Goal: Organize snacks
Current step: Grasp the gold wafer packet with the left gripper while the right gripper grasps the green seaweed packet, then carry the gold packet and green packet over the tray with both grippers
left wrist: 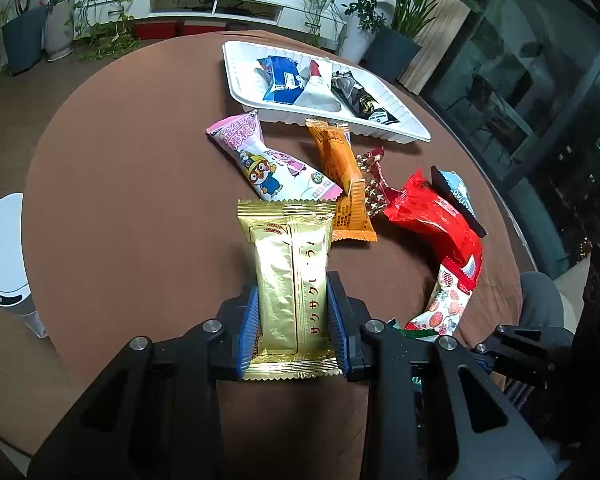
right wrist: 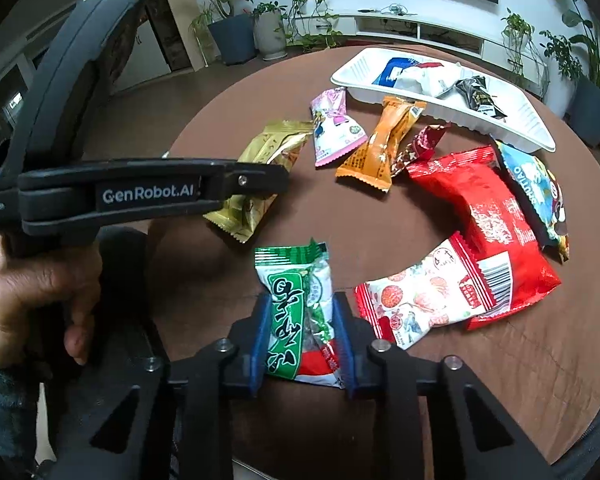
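Brown cloth covers the round table [left wrist: 132, 184] I am working over, with potted plants [left wrist: 108, 4] and a low white cabinet [left wrist: 220, 4] along the far wall. My left gripper [left wrist: 292, 320] has its blue pads pressed against the two long edges of a gold wafer packet [left wrist: 290, 276], which reaches forward from the jaws; whether it is clear of the cloth I cannot tell. Just past its far end lie a pink cartoon packet [left wrist: 268, 164] and an orange packet [left wrist: 340, 172], side by side, and beyond them the white tray [left wrist: 244, 80] holds a blue packet [left wrist: 284, 76], a white one and a black one [left wrist: 360, 96].

My right gripper [right wrist: 302, 340] is pinching a green and white packet [right wrist: 296, 312] between its pads; no earlier view is given to me. Ahead and to its right a white packet printed with red fruit [right wrist: 420, 300] lies with its far end over a large red bag [right wrist: 488, 216], and a blue bag [right wrist: 536, 188] lies against the red bag's far side. A small dark red wrapper [right wrist: 420, 148] sits beside the orange packet. From this side I see a hand [right wrist: 32, 300] wrapped around the left gripper's black handle, to the left of my right jaws.
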`<move>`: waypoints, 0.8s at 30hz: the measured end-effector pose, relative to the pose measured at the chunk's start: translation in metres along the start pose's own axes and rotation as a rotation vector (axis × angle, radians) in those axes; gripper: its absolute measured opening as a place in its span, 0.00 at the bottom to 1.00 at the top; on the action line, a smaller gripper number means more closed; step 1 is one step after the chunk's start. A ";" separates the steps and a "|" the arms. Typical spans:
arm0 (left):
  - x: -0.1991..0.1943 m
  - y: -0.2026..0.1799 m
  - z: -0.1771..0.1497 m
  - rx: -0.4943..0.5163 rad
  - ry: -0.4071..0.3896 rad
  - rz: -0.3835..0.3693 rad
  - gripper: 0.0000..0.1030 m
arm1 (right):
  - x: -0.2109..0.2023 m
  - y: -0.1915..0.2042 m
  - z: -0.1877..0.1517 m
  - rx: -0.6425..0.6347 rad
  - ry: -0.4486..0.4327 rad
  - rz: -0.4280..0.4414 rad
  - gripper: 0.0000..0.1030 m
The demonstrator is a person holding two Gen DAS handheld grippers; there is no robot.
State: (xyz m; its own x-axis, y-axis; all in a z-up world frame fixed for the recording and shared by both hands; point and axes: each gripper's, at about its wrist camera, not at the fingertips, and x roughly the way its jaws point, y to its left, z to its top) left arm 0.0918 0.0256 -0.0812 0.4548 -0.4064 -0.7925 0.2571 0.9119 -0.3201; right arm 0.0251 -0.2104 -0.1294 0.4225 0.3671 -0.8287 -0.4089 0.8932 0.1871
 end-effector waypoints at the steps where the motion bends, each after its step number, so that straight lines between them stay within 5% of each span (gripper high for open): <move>1: 0.000 0.000 0.000 -0.001 0.000 -0.001 0.28 | 0.001 -0.003 0.002 0.005 -0.001 0.005 0.27; 15: -0.005 -0.002 0.002 -0.024 -0.016 -0.060 0.28 | -0.027 -0.029 0.012 0.116 -0.062 0.137 0.26; 24: -0.013 -0.010 0.031 -0.031 -0.053 -0.115 0.28 | -0.069 -0.095 0.030 0.266 -0.175 0.139 0.26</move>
State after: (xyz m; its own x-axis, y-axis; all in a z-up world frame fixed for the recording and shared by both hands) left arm 0.1093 0.0197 -0.0517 0.4686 -0.5101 -0.7213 0.2838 0.8601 -0.4239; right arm 0.0590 -0.3123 -0.0742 0.5193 0.5084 -0.6869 -0.2566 0.8595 0.4421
